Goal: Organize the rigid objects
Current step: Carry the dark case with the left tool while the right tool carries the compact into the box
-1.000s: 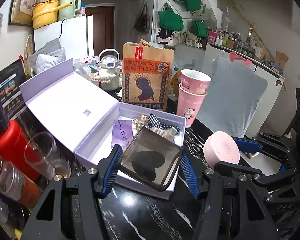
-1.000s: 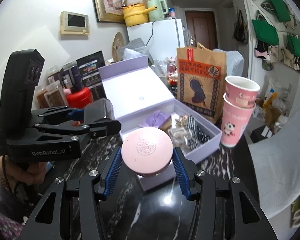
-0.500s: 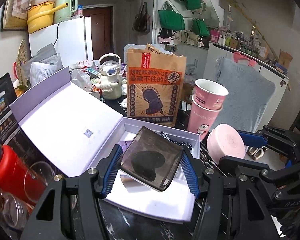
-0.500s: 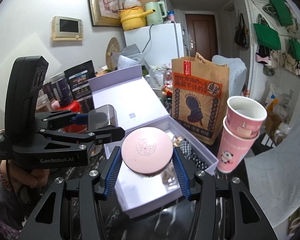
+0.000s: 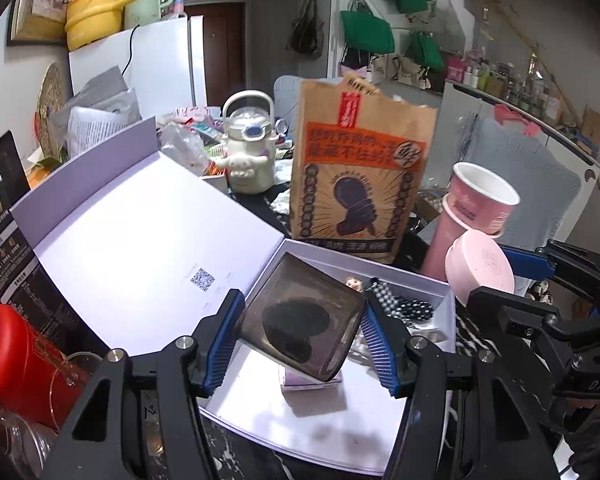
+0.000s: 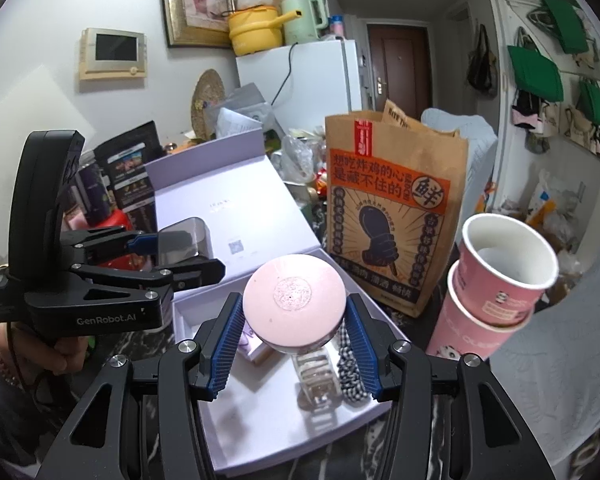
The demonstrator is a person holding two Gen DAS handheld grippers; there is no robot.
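Left wrist view: left gripper (image 5: 300, 342) clamped on a smoky translucent case (image 5: 300, 320), tilted, held above the open lavender box (image 5: 324, 444) — lid (image 5: 140, 248) laid back at left. Farther right, right gripper (image 6: 294, 346) pinching a round pink compact (image 6: 295, 304) over the same box — paper cups (image 6: 496, 292) beyond.

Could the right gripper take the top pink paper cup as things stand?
Probably not: the right gripper is shut on the pink round case, though the top pink paper cup stands unobstructed beside it.
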